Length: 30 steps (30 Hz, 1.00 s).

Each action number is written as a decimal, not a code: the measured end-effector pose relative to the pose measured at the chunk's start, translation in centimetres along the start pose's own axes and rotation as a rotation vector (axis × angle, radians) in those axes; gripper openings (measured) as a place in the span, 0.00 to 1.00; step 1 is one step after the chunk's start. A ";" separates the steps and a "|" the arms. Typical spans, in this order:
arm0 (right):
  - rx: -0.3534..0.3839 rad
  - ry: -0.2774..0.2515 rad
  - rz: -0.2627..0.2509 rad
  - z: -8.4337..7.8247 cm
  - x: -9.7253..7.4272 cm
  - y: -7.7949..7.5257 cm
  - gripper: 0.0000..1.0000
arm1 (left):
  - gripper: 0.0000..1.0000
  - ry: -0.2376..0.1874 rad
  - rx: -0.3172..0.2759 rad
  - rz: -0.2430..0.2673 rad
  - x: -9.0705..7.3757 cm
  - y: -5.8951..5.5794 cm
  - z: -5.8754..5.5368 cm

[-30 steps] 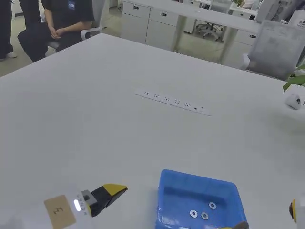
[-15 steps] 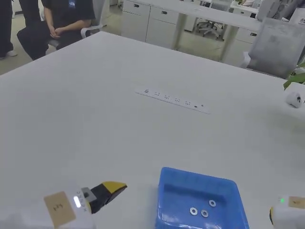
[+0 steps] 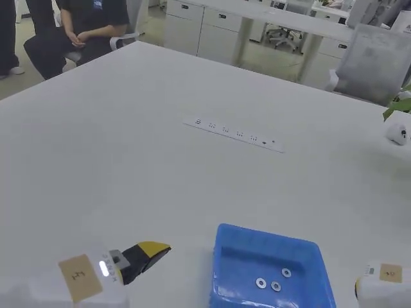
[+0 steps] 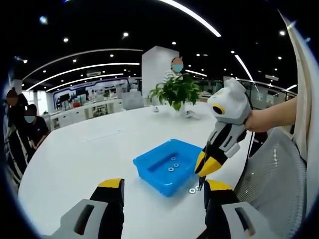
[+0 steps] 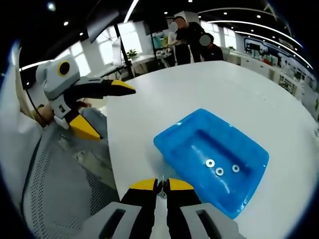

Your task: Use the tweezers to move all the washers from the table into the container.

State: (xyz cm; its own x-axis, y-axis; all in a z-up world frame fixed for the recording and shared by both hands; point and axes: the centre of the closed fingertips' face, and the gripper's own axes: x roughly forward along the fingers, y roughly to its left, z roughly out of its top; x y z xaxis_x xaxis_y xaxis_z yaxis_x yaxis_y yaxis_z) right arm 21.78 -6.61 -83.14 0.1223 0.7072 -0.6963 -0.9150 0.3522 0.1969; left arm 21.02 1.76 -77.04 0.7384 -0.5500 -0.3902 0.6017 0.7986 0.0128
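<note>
Right claw (image 5: 162, 185) clamped narrow on the tweezers (image 4: 201, 181), poised over a loose washer (image 4: 192, 190)

The tweezer tips point down at that washer, which lies on the desk (image 3: 160, 179) just beside the near wall of the blue container (image 4: 149, 172); three washers (image 5: 219, 171) already sit inside, so this looks like a pick in hand. Next the tips likely need to straddle the ring, pinch, lift over the wall and let go. The left claw (image 4: 164, 184) hangs wide and empty, well apart. The washer is close to the desk's near edge, so a nudge could send it off; beyond the container the desk runs bare to a power strip (image 3: 234, 135)
</note>
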 end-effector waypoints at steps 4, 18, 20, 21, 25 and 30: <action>-0.031 0.006 -0.003 0.0 0.1 0.4 0.04 | 0.65 -0.003 -0.001 -0.003 0.0 0.0 0.0; -0.165 -0.031 -0.061 -0.4 0.2 1.1 0.02 | 0.65 -0.003 0.003 -0.003 0.0 0.0 0.0; -0.099 -0.075 -0.088 -0.2 0.2 0.8 0.02 | 0.65 -0.005 0.003 -0.005 0.0 0.0 0.0; -0.058 -0.088 -0.095 -0.2 0.1 0.6 0.02 | 0.65 -0.006 0.003 -0.005 0.0 0.0 0.0; 0.207 -0.179 -0.102 0.1 -0.3 -0.3 0.02 | 0.65 -0.007 0.000 0.000 -0.1 0.1 0.0; 0.405 -0.304 -0.066 1.1 -1.8 -1.2 0.03 | 0.65 -0.007 0.000 -0.008 -0.1 0.0 0.0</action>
State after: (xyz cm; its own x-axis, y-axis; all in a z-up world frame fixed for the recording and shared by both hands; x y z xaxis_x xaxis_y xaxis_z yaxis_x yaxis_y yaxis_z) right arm 23.07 -7.67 -81.35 0.3364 0.8007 -0.4957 -0.6867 0.5688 0.4528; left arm 20.97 1.82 -77.03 0.7358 -0.5578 -0.3840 0.6073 0.7944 0.0099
